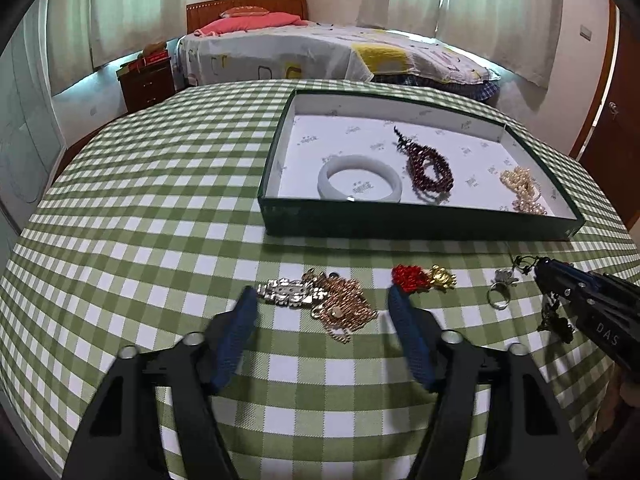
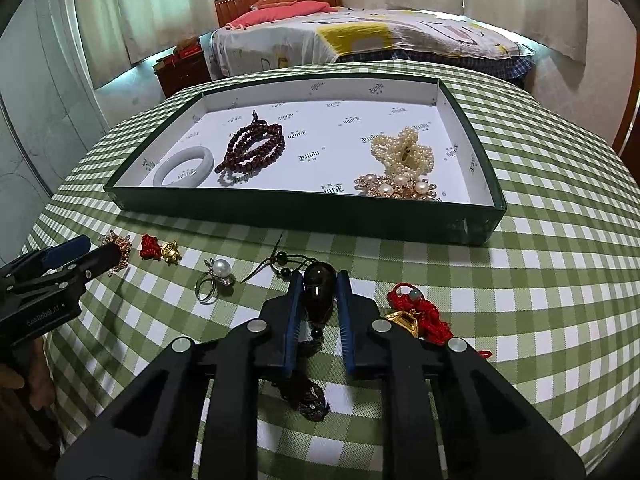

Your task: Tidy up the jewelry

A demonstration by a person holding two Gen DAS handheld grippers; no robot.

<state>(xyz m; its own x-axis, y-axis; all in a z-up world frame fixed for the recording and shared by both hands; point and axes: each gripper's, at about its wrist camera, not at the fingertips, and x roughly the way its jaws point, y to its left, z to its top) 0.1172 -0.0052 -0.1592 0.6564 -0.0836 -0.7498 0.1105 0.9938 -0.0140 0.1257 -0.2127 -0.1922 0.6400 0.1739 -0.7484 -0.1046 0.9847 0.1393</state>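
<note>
Left wrist view: the left hand-held gripper (image 1: 320,300) hangs spread over the checked surface (image 1: 160,200), nothing between its blue pads. Just ahead of them lies a silver-and-gold chain heap (image 1: 320,300), and the right pad sits close to a red knot charm with a gold piece (image 1: 420,278). At the right edge, the right hand-held gripper (image 1: 540,270) shows with a dark cord at its tip. A pearl ring (image 1: 500,292) lies between the charm and that gripper. Beyond, the green tray (image 1: 400,224) holds a white bangle (image 1: 358,178), a dark red bead string (image 1: 430,168) and a pearl strand (image 1: 522,190).

Right wrist view: the right hand-held gripper (image 2: 320,280) is drawn narrow around a dark pendant on a black cord (image 2: 318,292); the pads look to be against its sides. The pendant's tassel trails on the surface beneath. A red corded gold charm (image 2: 416,312) lies just right of the fingers. In the tray, a pearl brooch (image 2: 394,188) sits in front of the pearl strand.
</note>
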